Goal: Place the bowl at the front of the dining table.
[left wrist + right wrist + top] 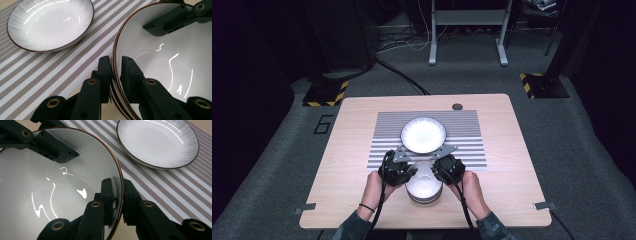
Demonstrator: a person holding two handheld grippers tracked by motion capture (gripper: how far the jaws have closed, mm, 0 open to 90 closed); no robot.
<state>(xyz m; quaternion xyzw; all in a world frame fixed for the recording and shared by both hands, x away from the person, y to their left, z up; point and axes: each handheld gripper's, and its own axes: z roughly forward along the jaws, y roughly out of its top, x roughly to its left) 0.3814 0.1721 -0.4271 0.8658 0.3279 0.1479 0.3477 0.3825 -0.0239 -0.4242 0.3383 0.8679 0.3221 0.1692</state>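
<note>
gripping bowl (160,65) rim, left claw (115,72) & right claw (118,195), opp sides

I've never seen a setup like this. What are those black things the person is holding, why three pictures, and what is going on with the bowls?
No robot here: a person at a table holds a hand-operated pincer in each hand, the left gripper and the right gripper. One picture comes from a camera above the table; the other two from small cameras riding on each gripper, looking along its black jaws. On the wooden table lies a striped mat with a shallow white plate on it. Nearer the person stands a stack of white bowls. Each gripper pinches the rim of the top bowl, one jaw inside, one outside, on opposite sides.
</note>
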